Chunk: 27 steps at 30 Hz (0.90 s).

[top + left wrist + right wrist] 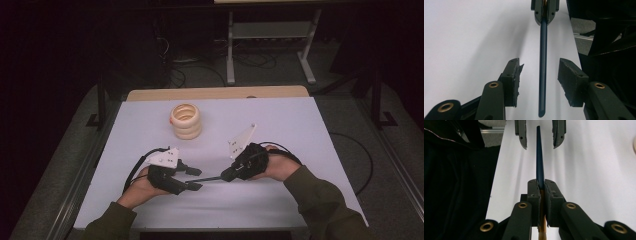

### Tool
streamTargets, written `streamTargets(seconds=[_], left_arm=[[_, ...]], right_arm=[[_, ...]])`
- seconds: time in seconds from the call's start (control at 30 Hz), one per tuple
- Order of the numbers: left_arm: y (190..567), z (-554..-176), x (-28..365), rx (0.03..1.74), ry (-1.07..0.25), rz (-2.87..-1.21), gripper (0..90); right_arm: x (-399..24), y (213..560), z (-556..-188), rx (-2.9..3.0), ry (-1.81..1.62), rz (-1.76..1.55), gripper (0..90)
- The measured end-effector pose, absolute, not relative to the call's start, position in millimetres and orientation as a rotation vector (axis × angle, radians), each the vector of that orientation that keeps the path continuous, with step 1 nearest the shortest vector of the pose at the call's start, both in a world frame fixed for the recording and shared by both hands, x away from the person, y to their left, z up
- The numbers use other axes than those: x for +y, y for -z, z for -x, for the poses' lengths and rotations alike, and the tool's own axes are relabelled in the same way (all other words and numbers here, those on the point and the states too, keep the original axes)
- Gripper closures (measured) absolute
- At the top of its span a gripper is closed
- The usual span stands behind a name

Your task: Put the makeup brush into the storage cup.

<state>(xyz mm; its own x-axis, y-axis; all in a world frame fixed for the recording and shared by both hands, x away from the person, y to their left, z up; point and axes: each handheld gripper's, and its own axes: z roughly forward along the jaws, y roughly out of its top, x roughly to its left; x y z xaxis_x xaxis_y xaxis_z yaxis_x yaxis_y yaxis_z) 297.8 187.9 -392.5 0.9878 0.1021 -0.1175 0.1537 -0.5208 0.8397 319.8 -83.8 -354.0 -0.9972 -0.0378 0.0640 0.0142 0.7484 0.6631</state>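
Level, tip to tip: right gripper [542, 202] clamped on the dark rod [539, 162], left gripper [539, 82] parted around it, untouching.

Left tool [538, 82] agape, right tool [543, 195] clamped

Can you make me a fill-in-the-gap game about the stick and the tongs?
1. The right tongs are ____ on the dark blue stick.
2. The stick's free end lies between the left tongs, which stand ____.
3. The cream rings are ____ on top of each other.
4. The table is covered in ____.

Missing words: shut; open; stacked; white
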Motion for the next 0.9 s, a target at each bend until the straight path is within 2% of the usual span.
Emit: streamTargets(seconds=[0.27, 0.73, 0.9], left_arm=[[393, -298, 183, 0.180, 0.070, -2.135, 54.4], [394, -299, 177, 0.164, 0.054, -2.164, 65.2], [395, -300, 177, 0.163, 0.056, -2.164, 72.1]], right_arm=[[-76, 346, -322, -2.894, 0.980, -0.022, 83.0], [-62, 330, -325, -2.950, 0.845, -0.059, 82.9], [-58, 327, -325, -2.954, 0.829, -0.072, 82.9]])
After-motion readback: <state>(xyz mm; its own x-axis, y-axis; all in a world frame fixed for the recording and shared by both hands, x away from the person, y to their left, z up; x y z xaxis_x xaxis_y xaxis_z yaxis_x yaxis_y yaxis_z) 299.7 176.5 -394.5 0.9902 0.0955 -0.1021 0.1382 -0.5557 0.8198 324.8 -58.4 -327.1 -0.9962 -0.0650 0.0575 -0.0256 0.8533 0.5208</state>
